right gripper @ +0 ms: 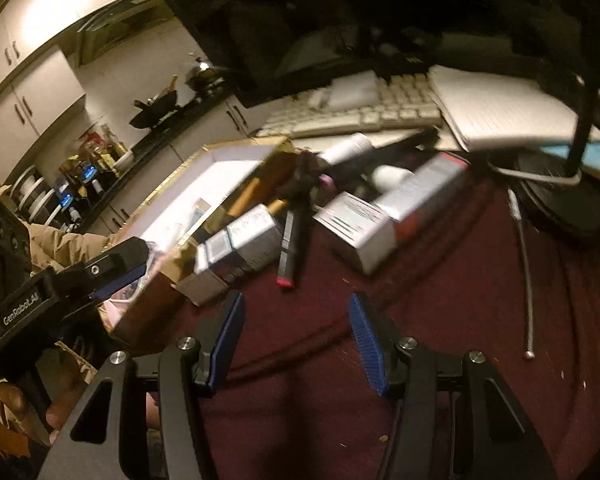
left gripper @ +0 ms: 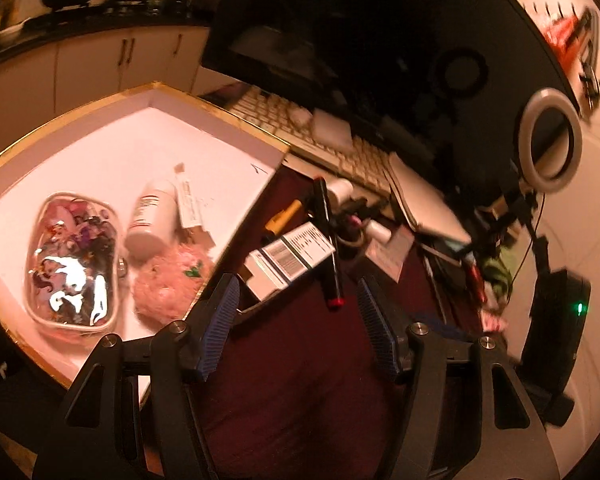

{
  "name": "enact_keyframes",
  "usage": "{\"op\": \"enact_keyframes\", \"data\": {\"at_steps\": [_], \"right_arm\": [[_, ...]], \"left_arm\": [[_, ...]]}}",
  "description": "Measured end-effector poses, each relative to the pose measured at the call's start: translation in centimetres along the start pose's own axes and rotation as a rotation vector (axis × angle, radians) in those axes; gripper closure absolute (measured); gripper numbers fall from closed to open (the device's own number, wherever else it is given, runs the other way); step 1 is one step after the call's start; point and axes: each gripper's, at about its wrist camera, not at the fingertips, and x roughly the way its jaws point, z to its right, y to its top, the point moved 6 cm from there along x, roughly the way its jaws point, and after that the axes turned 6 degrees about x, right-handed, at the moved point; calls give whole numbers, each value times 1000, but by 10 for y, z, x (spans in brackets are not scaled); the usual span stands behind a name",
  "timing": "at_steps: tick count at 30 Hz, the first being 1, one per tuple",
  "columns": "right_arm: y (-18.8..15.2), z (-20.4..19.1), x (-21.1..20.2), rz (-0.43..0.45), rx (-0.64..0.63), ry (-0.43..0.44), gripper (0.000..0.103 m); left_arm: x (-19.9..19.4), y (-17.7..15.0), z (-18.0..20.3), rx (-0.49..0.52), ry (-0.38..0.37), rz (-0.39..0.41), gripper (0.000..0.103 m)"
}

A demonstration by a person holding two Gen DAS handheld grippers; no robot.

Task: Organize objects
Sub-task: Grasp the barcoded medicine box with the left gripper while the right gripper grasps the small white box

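We are holding the left gripper point(left gripper: 296, 328) released, its jaws standing wide with nothing between them, over the dark red worktop point(left gripper: 300, 400). Ahead and to its left the gold-rimmed box point(left gripper: 100, 148) is holding a clear pouch point(left gripper: 74, 260), a white bottle point(left gripper: 152, 216) and a pink puff point(left gripper: 168, 284). Just ahead a small carton point(left gripper: 292, 258) and a black marker point(left gripper: 328, 240) are lying. We are keeping the right gripper point(right gripper: 296, 340) released too, empty, with the marker point(right gripper: 294, 240) and cartons point(right gripper: 240, 248) just ahead of it.
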Motion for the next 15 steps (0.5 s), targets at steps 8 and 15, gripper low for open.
{"op": "enact_keyframes", "data": {"at_steps": [8, 15], "right_arm": [[25, 6, 4, 35, -45, -47, 49], [50, -3, 31, 24, -110, -61, 49]], "left_arm": [[3, 2, 2, 26, 12, 0, 41], [4, 3, -5, 26, 0, -12, 41]]}}
